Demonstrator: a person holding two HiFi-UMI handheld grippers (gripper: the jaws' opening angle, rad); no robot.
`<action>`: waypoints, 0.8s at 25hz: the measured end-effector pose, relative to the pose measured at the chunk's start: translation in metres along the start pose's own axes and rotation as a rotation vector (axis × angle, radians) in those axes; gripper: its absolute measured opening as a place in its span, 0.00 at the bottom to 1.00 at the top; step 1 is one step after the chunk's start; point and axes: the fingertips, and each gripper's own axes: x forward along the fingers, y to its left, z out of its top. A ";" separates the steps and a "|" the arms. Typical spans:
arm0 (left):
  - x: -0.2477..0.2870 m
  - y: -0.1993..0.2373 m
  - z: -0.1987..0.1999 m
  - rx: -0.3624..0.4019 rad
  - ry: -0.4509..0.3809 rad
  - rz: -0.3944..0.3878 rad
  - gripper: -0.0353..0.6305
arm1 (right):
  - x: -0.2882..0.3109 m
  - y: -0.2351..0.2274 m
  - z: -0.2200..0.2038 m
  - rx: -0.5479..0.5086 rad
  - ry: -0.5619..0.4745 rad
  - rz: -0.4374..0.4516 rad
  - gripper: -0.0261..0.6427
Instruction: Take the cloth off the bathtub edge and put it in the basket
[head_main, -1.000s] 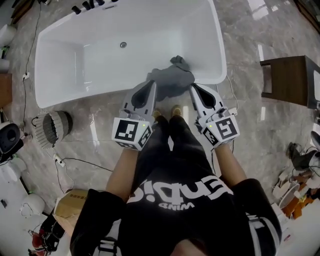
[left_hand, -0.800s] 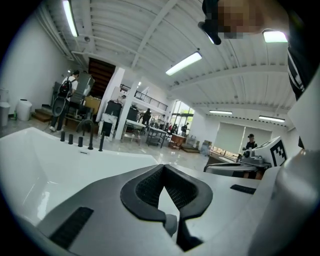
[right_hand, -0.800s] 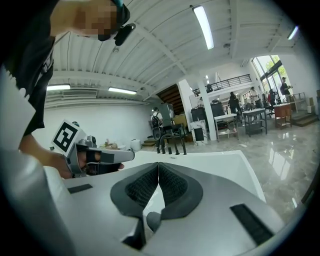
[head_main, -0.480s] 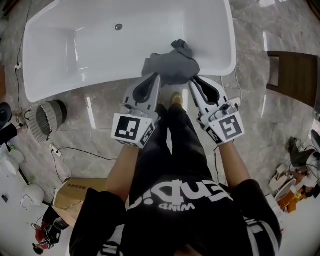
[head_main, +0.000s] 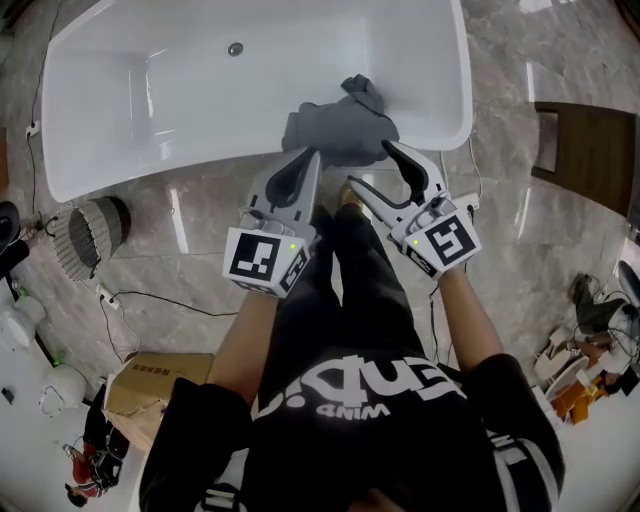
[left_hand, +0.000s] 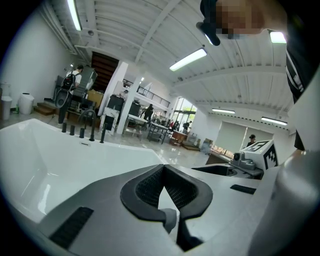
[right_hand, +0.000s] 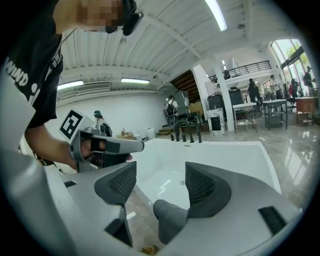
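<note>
Opening right gripper (head_main: 368, 166); left gripper (head_main: 312, 156) pinching cloth (head_main: 335, 130)

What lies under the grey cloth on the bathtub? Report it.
The cloth drapes over the bathtub's near rim; that stretch of rim is covered, and anything else beneath is hidden.

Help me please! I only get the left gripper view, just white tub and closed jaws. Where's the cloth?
Observer: In the head view, the grey cloth hangs over the bathtub on its near edge, just ahead of the left gripper.
Operator: Is the other gripper grabbing it?
Observer: No. The right gripper has just been opening its jaws. They stand apart with nothing between them.
Operator: And the basket?
Observer: A round ribbed basket sits on the floor by the tub's near left corner.
</note>
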 end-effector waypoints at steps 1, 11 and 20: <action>-0.001 0.001 -0.001 -0.002 0.002 0.002 0.07 | 0.003 -0.001 -0.004 -0.009 0.018 0.004 0.43; 0.001 0.012 -0.016 -0.030 0.026 0.029 0.07 | 0.051 -0.034 -0.114 -0.182 0.372 0.077 0.43; -0.007 0.025 -0.050 -0.078 0.086 0.056 0.07 | 0.096 -0.059 -0.231 -0.423 0.701 0.180 0.45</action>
